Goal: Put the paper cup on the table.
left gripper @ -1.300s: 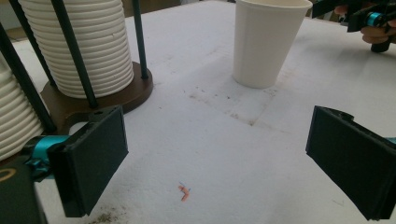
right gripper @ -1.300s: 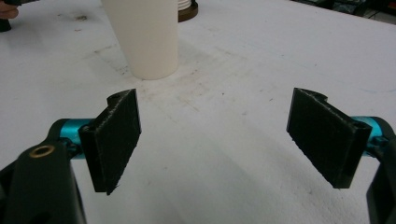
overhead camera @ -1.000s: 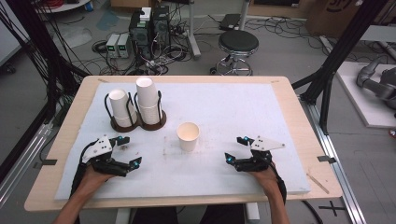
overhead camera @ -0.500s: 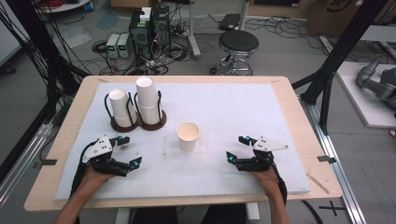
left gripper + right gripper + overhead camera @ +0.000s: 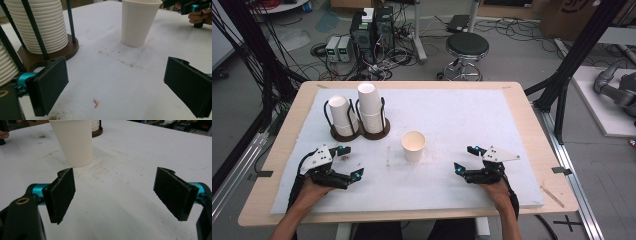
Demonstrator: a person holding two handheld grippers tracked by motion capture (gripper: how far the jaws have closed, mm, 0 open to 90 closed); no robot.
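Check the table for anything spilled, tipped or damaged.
Nothing is spilled or tipped. The paper cup stands upright on the white mat, and both stacks of cups sit straight in their holders. Only dark scuff marks near the cup and a small orange scrap mar the mat.

White paper cup [image 5: 413,145], white mat [image 5: 462,120], black fingers [image 5: 61,195].

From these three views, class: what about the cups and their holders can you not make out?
- Number of cups in the taller stack: high view, rims too small.
- Shorter stack: left gripper view, cut by the frame edge.
- Single paper cup: right gripper view, rim cut off; inside unseen.
- Holder base: mostly behind that cup.
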